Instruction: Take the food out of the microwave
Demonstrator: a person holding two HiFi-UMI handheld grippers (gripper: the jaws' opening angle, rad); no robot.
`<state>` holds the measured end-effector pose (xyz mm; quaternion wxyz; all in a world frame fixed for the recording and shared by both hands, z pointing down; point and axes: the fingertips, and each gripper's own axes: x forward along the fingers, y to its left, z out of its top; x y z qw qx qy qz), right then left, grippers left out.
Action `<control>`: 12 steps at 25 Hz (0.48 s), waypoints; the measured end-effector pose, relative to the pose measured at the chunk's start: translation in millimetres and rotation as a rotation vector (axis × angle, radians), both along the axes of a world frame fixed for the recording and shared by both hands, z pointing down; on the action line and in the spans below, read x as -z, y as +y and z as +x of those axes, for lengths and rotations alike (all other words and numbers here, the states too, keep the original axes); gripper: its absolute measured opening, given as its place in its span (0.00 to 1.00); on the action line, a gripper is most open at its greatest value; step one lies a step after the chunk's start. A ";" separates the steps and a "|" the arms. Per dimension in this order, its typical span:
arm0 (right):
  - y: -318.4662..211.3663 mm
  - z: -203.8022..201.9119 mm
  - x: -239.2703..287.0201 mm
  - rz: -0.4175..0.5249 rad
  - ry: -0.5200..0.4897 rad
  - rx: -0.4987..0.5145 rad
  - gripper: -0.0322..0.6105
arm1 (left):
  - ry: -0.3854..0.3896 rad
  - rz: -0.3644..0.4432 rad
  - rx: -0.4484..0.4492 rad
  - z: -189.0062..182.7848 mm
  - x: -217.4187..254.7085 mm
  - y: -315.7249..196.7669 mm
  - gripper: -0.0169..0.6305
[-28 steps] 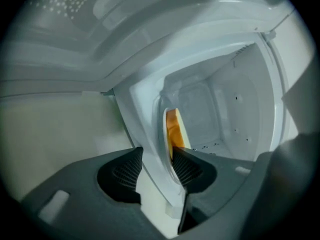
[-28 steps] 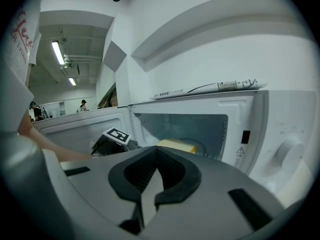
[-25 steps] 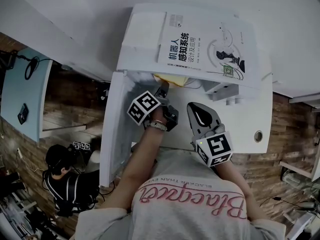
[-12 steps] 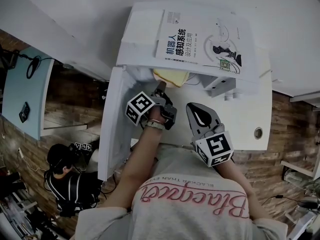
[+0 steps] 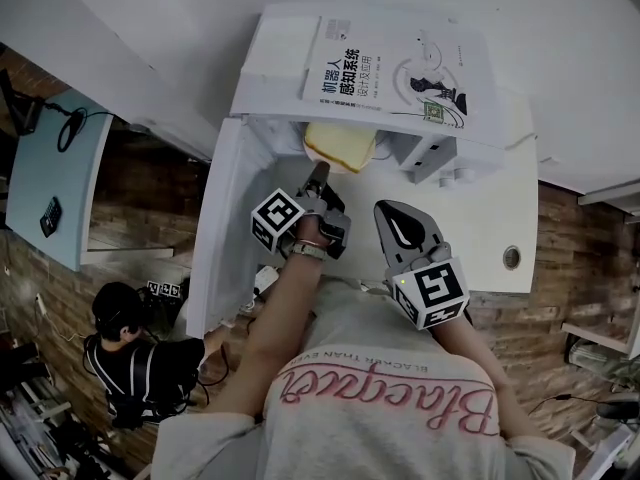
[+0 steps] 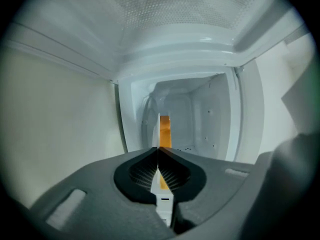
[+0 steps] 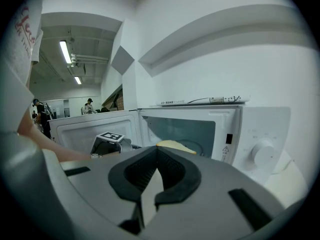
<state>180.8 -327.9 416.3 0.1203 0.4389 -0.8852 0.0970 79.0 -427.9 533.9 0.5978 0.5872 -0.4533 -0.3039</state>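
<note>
A yellow slice of food (image 5: 340, 146) sits in the mouth of the white microwave (image 5: 275, 68), whose door (image 5: 222, 233) hangs open to the left. My left gripper (image 5: 319, 175) reaches to its near edge. In the left gripper view the left gripper (image 6: 159, 150) is shut on a thin white plate rim (image 6: 163, 204) seen edge-on, with the orange-yellow food (image 6: 165, 130) beyond it and the microwave cavity (image 6: 210, 119) behind. My right gripper (image 5: 387, 215) hovers to the right over the counter, shut with nothing in it. The right gripper view shows the food (image 7: 175, 145) at the opening.
A book (image 5: 395, 73) lies on top of the microwave. The control panel with its knob (image 7: 263, 154) is right of the opening. The white counter (image 5: 490, 218) has a small round hole (image 5: 512, 258). A person (image 5: 130, 363) sits on the floor at lower left, beside a blue table (image 5: 50, 183).
The food has come further out of the microwave's opening toward me, with the left gripper drawing back along with it. The right gripper has barely shifted.
</note>
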 end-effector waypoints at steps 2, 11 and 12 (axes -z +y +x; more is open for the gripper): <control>4.1 1.6 4.6 0.013 -0.008 0.001 0.06 | 0.000 0.015 0.003 0.8 5.1 7.0 0.04; 24.3 9.7 22.1 0.050 -0.083 -0.021 0.06 | -0.007 0.054 0.001 3.6 26.2 44.2 0.04; 27.6 10.4 23.5 0.056 -0.082 -0.023 0.06 | -0.006 0.057 0.002 3.4 28.9 49.1 0.04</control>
